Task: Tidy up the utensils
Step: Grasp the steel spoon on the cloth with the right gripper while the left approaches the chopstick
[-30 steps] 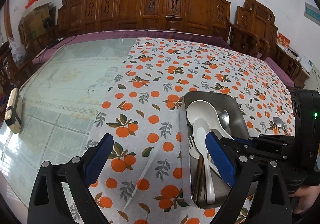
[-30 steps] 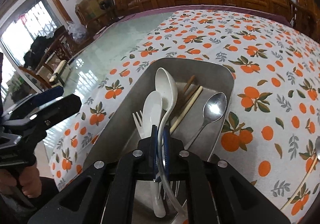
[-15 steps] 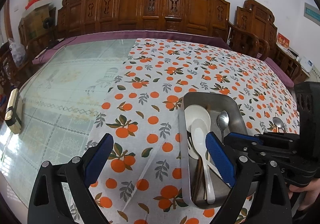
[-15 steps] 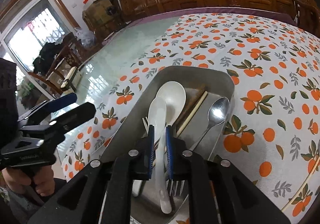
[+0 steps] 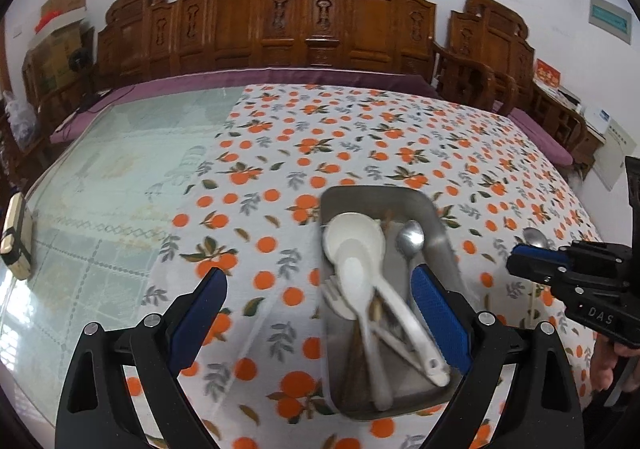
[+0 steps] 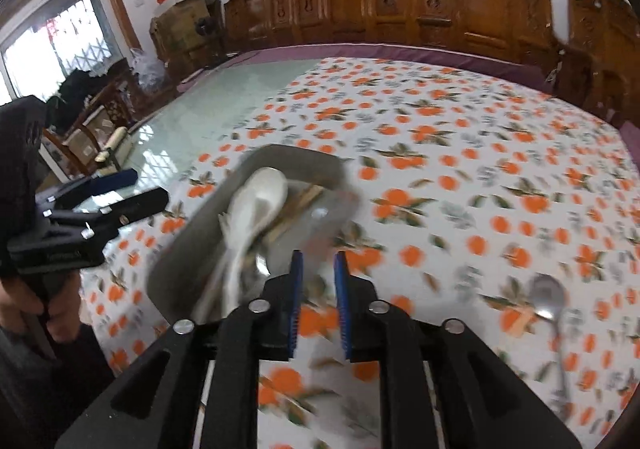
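Note:
A steel tray [image 5: 442, 233] [image 6: 184, 249] sits on the orange-print tablecloth. In it lie two white spoons [image 5: 354, 245] [image 6: 260, 197], a white fork [image 5: 334, 295], a metal spoon [image 5: 410, 237] and wooden chopsticks [image 6: 298, 203]. Another metal spoon [image 6: 548, 299] lies on the cloth right of the tray; its bowl shows in the left wrist view [image 5: 534, 237]. My left gripper [image 5: 320, 301] is wide open and empty above the tray's left edge. My right gripper [image 6: 318, 285] is open a little and empty, over the cloth just right of the tray; it also shows in the left wrist view [image 5: 532, 259].
Bare green glass tabletop [image 5: 100, 209] lies left of the cloth. A small beige box [image 5: 16, 237] sits at its left edge. Carved wooden chairs [image 5: 304, 25] line the far side and right end of the table.
My right gripper let go of the white spoon, which now lies in the tray. It opened slightly and swung right, off the tray towards the loose metal spoon. The left gripper stayed open.

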A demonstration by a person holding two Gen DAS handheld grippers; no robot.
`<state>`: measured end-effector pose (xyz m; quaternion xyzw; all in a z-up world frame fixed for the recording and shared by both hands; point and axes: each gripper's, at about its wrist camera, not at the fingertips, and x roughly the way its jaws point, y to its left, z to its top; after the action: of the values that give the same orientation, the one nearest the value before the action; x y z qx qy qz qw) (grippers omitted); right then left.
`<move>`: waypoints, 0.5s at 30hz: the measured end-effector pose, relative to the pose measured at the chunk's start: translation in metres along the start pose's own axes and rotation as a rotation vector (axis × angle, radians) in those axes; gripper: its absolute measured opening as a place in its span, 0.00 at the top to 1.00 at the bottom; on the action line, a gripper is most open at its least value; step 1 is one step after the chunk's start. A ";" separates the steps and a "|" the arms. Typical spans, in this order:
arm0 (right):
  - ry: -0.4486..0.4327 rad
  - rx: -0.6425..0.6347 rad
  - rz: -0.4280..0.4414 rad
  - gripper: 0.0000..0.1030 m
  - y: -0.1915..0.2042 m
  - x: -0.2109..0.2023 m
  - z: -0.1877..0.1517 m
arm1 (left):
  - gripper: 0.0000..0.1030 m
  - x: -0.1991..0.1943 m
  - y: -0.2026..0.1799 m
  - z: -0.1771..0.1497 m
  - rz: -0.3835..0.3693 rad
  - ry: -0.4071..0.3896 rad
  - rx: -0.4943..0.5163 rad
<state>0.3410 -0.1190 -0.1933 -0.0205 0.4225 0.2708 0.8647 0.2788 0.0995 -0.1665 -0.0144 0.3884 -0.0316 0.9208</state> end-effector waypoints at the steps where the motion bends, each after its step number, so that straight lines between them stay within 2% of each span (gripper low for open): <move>1: 0.001 -0.003 -0.020 0.78 -0.008 -0.006 -0.004 | 0.13 0.000 -0.005 0.000 -0.008 -0.002 0.006; 4: 0.008 -0.009 -0.063 0.76 -0.026 -0.016 -0.014 | 0.13 0.001 -0.021 -0.001 -0.028 -0.003 0.028; 8: 0.021 -0.002 -0.129 0.66 -0.061 -0.030 -0.030 | 0.13 0.002 -0.043 -0.003 -0.057 -0.006 0.053; 15: 0.090 0.009 -0.249 0.66 -0.121 -0.030 -0.055 | 0.13 0.003 -0.075 -0.007 -0.125 -0.015 0.069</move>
<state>0.3449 -0.2503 -0.2297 -0.0810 0.4564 0.1580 0.8719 0.2720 0.0242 -0.1698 -0.0073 0.3784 -0.1021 0.9200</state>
